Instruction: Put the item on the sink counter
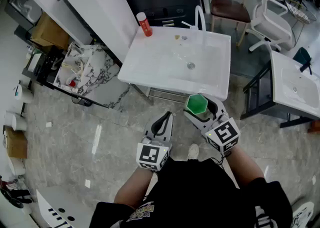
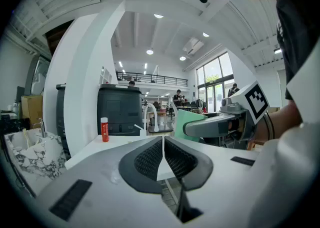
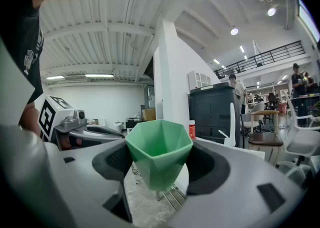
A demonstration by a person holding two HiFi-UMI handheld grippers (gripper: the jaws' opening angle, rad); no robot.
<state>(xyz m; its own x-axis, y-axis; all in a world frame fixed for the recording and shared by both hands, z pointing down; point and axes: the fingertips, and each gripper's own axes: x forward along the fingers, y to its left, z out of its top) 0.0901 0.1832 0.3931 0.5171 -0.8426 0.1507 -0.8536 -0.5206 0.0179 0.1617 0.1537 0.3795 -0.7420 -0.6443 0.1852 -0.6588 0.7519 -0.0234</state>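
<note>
I held the green faceted cup [image 3: 159,149] upright in my right gripper [image 1: 202,109], near the front edge of the sink counter [image 1: 150,64]. My left gripper [image 2: 163,158] was closed on nothing. The cup looked like light, stiff, smooth plastic, so I judged that gripping mid-wall across opposite facets was safest.

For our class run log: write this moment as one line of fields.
phase: carrying | right gripper: shut on green cup | left gripper: shut, empty | sink counter: cup not yet on it
</note>
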